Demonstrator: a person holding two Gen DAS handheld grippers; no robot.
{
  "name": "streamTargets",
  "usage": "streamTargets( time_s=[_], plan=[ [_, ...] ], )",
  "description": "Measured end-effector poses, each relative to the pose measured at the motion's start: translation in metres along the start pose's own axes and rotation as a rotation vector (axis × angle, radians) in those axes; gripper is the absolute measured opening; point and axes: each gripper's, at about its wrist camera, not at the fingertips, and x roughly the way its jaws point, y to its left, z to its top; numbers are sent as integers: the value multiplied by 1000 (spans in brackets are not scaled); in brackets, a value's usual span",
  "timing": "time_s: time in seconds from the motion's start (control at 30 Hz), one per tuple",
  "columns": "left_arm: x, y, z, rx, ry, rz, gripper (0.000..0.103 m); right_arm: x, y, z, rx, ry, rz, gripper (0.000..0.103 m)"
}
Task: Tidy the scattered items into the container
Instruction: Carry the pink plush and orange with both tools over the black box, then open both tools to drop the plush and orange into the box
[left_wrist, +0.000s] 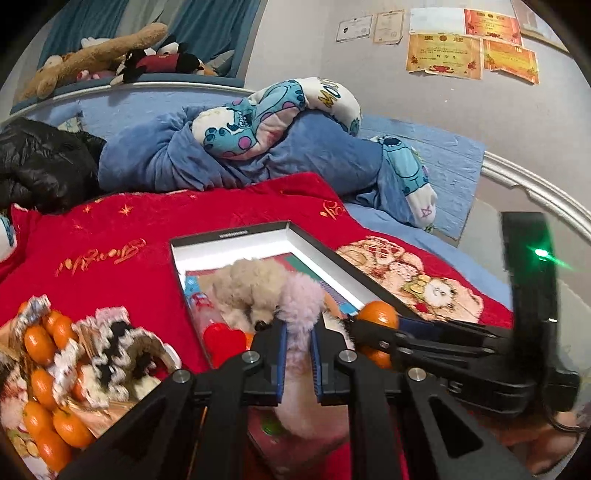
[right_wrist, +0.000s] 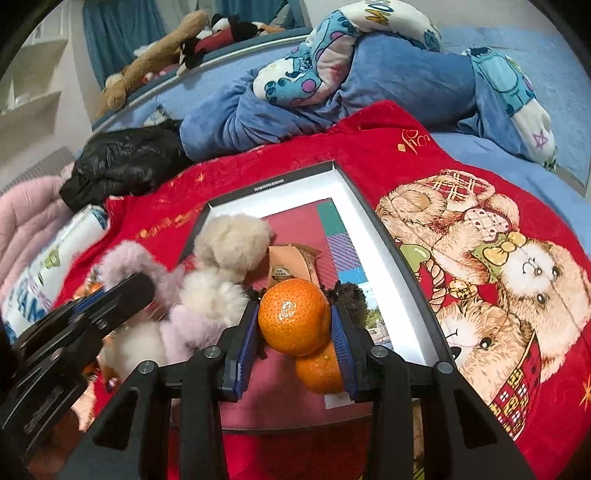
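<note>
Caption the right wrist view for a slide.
Right gripper holds a tangerine over the open box; left gripper grips a fluffy plush toy.

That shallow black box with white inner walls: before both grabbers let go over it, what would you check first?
1. Right gripper clamps the round orange mandarin: ok.
2. Left gripper shut on the fluffy pink-and-cream plush toy: ok.
3. Mandarin above the shallow black box: ok.
4. Plush over the box: mostly, ok.
5. Second mandarin below, whether held: cannot tell.
6. Free floor space in the box: ok.
</note>
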Motion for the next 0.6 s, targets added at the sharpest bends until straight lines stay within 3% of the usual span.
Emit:
streamTargets(
  time_s=[0.27, 0.6],
  plan=[
    [1, -18, -16, 61, -6, 10, 14, 19, -4, 4, -14, 14, 12, 37],
    [30, -7, 5, 52, 22, 15, 13, 45, -20, 7, 7, 17, 28, 37]
  ],
)
